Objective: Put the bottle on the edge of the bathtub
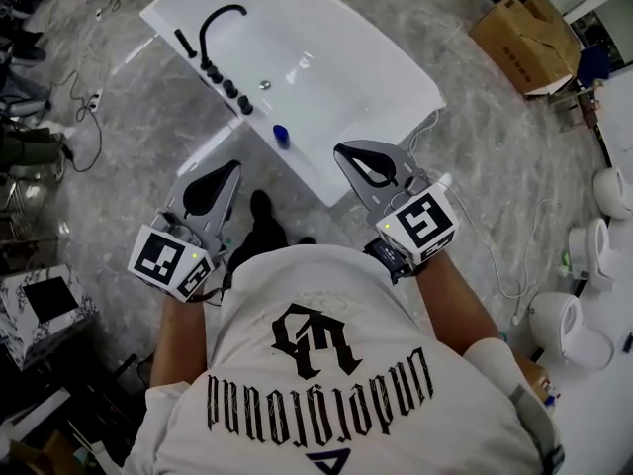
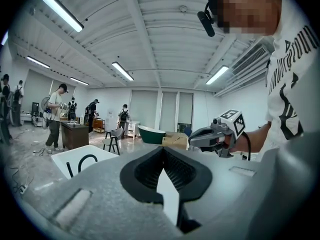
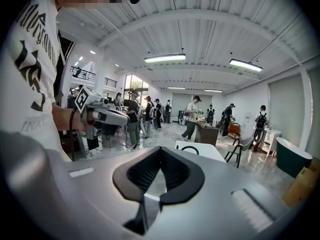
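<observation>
A small blue bottle (image 1: 281,136) stands upright on the near rim of the white bathtub (image 1: 326,77), just right of the row of black tap knobs (image 1: 228,87). Both grippers hang in the air close to the person's body, apart from the tub and the bottle. My left gripper (image 1: 233,167) is shut with nothing in it, its jaws meeting at the tip (image 2: 162,149). My right gripper (image 1: 342,150) is shut and empty too (image 3: 160,149). Each gripper view shows the other gripper to the side, and the bottle is in neither.
A black curved faucet (image 1: 220,23) rises from the tub's rim. A cardboard box (image 1: 524,28) lies at the far right, white toilets (image 1: 569,325) stand at the right, and cables (image 1: 84,117) trail over the marble floor on the left. Several people stand far off in the room.
</observation>
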`<action>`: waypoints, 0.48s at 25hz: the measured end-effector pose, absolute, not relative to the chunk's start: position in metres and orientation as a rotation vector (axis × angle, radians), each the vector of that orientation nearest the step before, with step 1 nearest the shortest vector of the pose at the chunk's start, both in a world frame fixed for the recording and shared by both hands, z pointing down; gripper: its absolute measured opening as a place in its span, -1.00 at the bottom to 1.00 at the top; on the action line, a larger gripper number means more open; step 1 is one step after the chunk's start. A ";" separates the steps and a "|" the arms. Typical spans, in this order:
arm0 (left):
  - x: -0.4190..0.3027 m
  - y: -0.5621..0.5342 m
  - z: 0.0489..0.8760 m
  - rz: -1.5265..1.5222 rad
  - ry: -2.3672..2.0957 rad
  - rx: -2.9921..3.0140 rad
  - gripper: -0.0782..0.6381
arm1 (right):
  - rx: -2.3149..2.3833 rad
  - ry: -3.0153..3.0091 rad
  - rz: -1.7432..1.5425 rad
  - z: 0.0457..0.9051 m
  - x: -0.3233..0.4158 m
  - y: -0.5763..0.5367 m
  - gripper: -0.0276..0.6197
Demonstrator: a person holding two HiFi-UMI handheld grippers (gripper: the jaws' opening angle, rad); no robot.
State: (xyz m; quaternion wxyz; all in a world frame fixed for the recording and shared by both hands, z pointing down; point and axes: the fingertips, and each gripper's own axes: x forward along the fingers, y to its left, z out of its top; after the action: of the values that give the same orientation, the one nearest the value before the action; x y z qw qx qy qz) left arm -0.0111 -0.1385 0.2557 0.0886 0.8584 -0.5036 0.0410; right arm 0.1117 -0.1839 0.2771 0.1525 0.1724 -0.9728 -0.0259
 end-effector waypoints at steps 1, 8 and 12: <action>-0.011 -0.133 0.256 0.125 -1.504 2.543 -0.76 | 0.476 -2.792 -0.068 0.278 0.111 -0.179 -0.91; -0.023 -0.104 0.275 0.157 -1.553 2.429 -0.76 | 0.347 -2.801 0.002 0.293 0.096 -0.152 -0.91; -0.034 -0.096 0.282 0.173 -1.570 2.400 -0.76 | 0.319 -2.821 0.034 0.292 0.077 -0.146 -0.91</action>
State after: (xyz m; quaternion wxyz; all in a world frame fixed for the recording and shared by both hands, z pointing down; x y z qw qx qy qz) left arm -0.0342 -0.0956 0.2822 0.1342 0.8278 -0.5415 0.0596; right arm 0.0772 -0.1462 0.2917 0.1507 0.1111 -0.9822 0.0118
